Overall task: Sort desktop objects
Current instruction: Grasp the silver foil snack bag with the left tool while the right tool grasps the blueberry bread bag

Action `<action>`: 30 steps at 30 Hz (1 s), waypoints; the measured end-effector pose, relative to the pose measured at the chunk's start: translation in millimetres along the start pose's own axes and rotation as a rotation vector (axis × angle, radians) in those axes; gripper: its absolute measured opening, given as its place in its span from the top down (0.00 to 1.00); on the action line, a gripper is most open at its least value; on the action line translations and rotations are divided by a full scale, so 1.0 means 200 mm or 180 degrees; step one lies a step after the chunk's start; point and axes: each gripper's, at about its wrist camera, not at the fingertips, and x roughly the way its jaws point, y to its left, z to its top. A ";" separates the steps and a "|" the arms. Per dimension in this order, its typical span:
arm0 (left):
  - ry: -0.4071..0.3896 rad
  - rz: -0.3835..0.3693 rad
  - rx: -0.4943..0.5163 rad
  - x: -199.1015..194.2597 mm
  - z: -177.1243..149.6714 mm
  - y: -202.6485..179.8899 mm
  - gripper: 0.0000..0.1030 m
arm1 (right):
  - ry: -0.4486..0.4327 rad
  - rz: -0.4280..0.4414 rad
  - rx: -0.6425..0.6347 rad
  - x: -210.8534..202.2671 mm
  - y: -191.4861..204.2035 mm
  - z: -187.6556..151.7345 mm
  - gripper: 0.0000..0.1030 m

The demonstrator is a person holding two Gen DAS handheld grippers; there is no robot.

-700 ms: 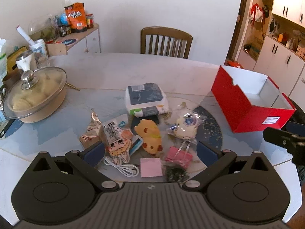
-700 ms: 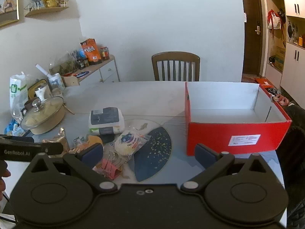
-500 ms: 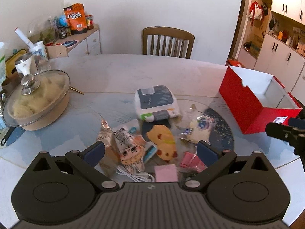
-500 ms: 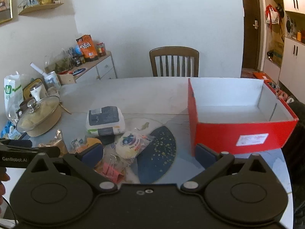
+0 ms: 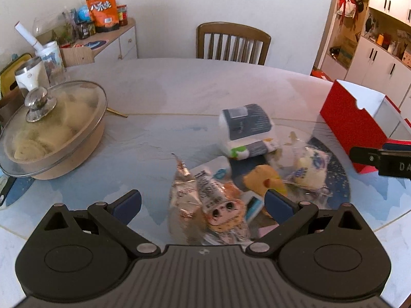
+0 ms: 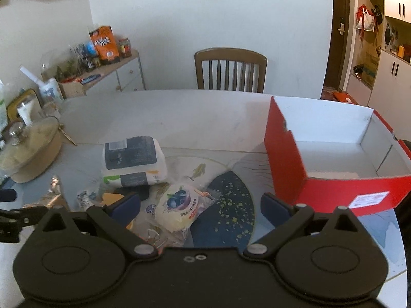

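A pile of small objects lies on the table: a foil snack packet [image 5: 181, 195], a cartoon-print snack bag [image 5: 221, 210], a yellow toy [image 5: 264, 179], a wrapped bun [image 5: 310, 170] [image 6: 177, 205] and a tissue pack [image 5: 246, 131] [image 6: 133, 161]. My left gripper [image 5: 203, 202] is open, its fingers either side of the two snack bags. My right gripper [image 6: 200, 205] is open above the wrapped bun. An open red box [image 6: 334, 154] [image 5: 359, 125] stands to the right, with nothing in it.
A lidded glass pot [image 5: 48, 133] stands at the left with cups [image 5: 33, 77] behind it. A wooden chair [image 5: 232, 42] is at the far side. A sideboard [image 5: 102, 43] with jars and bags is at the back left. Cabinets [image 5: 380, 59] are at the right.
My left gripper has moved left and closer, now framing the snack bags instead of the yellow toy. My right gripper has moved left and lower toward the wrapped bun.
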 end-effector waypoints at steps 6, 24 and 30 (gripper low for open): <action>0.0109 -0.0113 0.0009 0.10 0.01 0.08 0.01 | 0.0091 -0.0083 0.0086 0.14 0.06 0.05 0.03; 0.0442 -0.0410 -0.0237 0.27 -0.01 0.24 0.32 | 0.0649 -0.0300 0.0391 0.48 0.13 0.04 0.10; 0.0476 -0.0493 -0.0302 0.30 -0.01 0.25 0.51 | 0.0785 -0.0297 0.0463 0.52 0.14 0.03 0.20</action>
